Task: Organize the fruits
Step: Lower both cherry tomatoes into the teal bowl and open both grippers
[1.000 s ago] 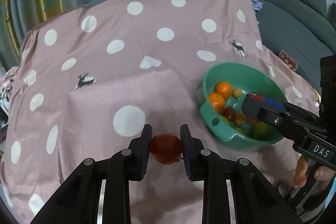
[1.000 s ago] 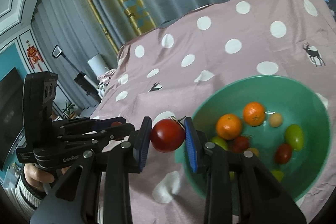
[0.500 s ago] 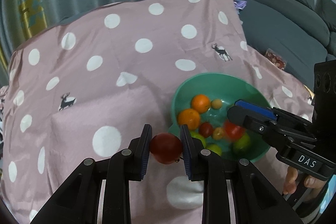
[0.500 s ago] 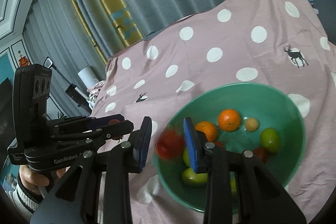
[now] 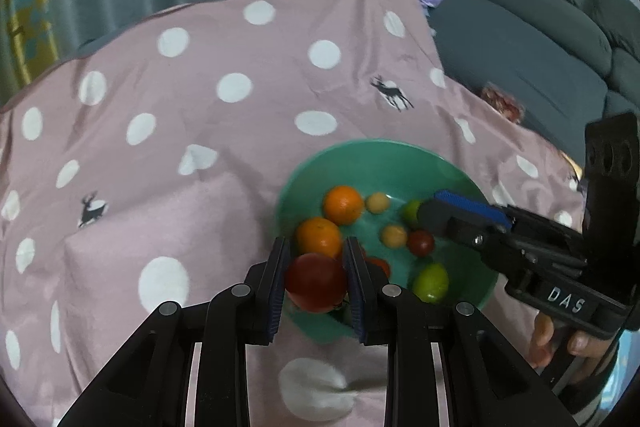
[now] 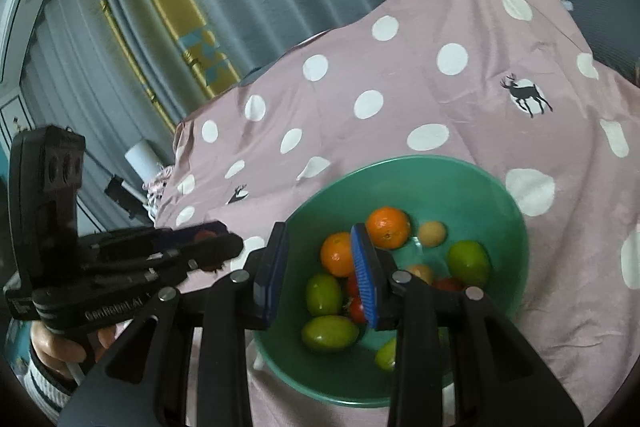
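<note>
Holding a red tomato (image 5: 315,282) clamped between its blue pads, the left gripper (image 5: 316,285) sits at the near rim of the green bowl (image 5: 372,157), so the bowl's hollow lies straight ahead of the jaws and a little to their right. That gap is what the coming move turns on: by my judgement the tomato needs to travel slightly forward past the rim before release, where an orange (image 5: 319,237) lies just beyond the fingertips. The tomato is nearly round, so it has no real long axis; its stem end seems to point down and toward the wrist, though blur makes this uncertain. The right gripper (image 6: 320,269) hangs over the bowl with jaws parted and nothing between them, green fruits (image 6: 323,293) showing below, while the left one is the one carrying fruit.
</note>
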`<state>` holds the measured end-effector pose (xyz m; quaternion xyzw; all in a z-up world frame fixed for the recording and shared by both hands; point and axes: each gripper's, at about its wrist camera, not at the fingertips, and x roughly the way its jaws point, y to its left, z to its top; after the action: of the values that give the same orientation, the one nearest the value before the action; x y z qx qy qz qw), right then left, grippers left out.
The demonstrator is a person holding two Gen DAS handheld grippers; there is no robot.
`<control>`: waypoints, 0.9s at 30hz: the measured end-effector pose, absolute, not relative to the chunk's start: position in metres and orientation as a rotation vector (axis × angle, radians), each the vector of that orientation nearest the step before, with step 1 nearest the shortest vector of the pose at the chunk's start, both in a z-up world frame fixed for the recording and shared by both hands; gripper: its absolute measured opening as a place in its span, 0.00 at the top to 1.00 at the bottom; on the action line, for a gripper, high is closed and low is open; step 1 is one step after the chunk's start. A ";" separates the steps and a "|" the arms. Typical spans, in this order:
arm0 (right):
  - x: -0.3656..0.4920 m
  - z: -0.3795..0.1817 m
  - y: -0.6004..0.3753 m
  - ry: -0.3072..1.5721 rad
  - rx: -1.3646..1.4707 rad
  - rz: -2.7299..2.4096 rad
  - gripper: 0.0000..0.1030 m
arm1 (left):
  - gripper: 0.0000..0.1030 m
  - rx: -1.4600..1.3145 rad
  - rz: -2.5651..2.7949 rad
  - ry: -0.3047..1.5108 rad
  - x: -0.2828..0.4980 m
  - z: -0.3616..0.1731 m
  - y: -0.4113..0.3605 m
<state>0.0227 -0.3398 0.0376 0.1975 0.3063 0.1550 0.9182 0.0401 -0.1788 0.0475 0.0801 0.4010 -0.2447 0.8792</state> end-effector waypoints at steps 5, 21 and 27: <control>0.021 0.038 -0.347 0.625 0.412 0.295 0.67 | 0.74 0.189 -0.545 0.861 0.042 0.039 -0.197; 0.024 0.032 -0.361 0.644 0.428 0.232 0.67 | 0.74 0.267 -0.561 0.933 0.049 0.013 -0.233; 0.024 0.032 -0.361 0.642 0.428 0.235 0.66 | 0.74 0.264 -0.554 0.946 0.051 0.011 -0.235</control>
<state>0.0237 -0.3609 0.0318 0.2085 0.3122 0.1143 0.9198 0.0506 -0.2348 0.0108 0.1252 0.4483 -0.2628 0.8452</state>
